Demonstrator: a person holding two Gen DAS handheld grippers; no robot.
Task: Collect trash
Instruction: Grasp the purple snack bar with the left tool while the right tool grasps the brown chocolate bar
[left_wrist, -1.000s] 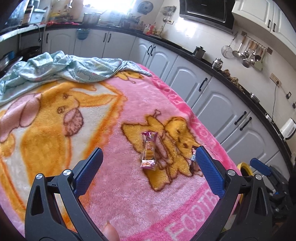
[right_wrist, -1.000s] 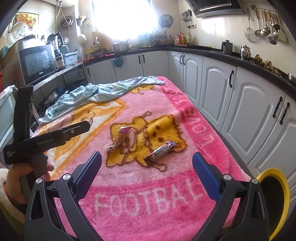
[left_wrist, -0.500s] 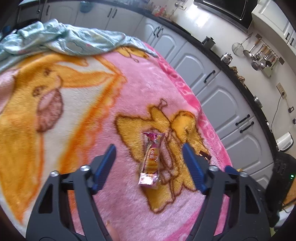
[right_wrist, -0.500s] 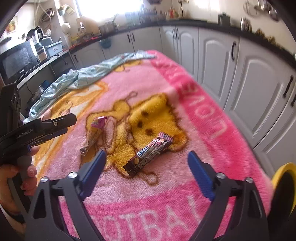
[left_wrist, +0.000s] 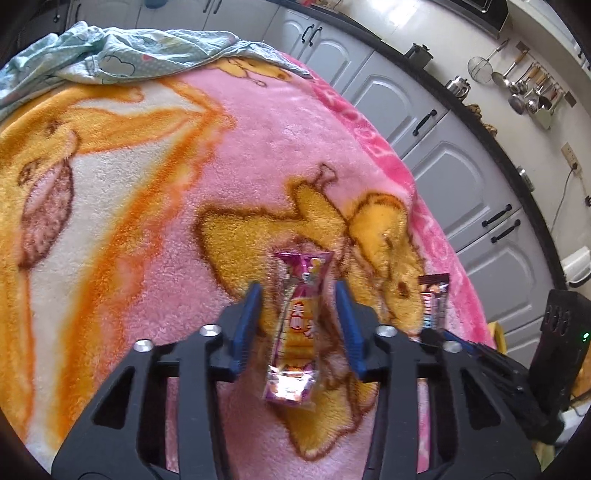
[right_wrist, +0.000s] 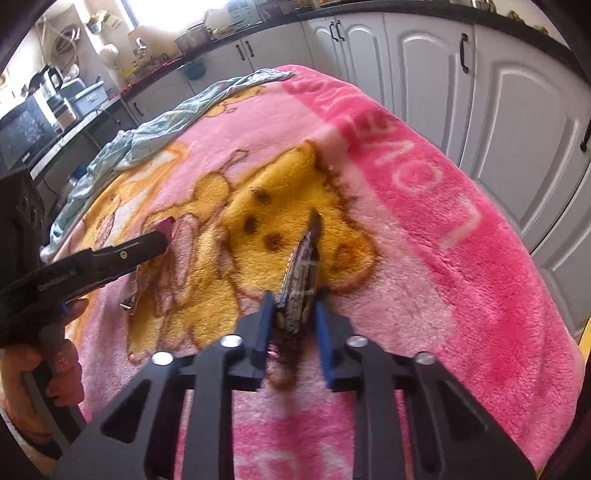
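Both grippers close in on snack wrappers lying on a pink plush blanket.

The left gripper (left_wrist: 297, 325) straddles a purple and orange foil snack wrapper (left_wrist: 297, 325) lying lengthwise on the yellow cartoon print of the fleecy pink blanket (left_wrist: 258, 147); its blue pads have just been closing but stand apart from the wrapper on both sides, so nothing is clenched. To its right, the right gripper (right_wrist: 291, 325), jaws also just closing, pinches the near end of a dark brown chocolate bar wrapper (right_wrist: 301, 280), which tilts up on edge off the blanket. A crumpled pale blue cloth (left_wrist: 122, 55) lies at the blanket's far end. White kitchen cabinets (right_wrist: 517, 110) run along the right side. A hand (right_wrist: 55, 354) holds the left gripper's handle.
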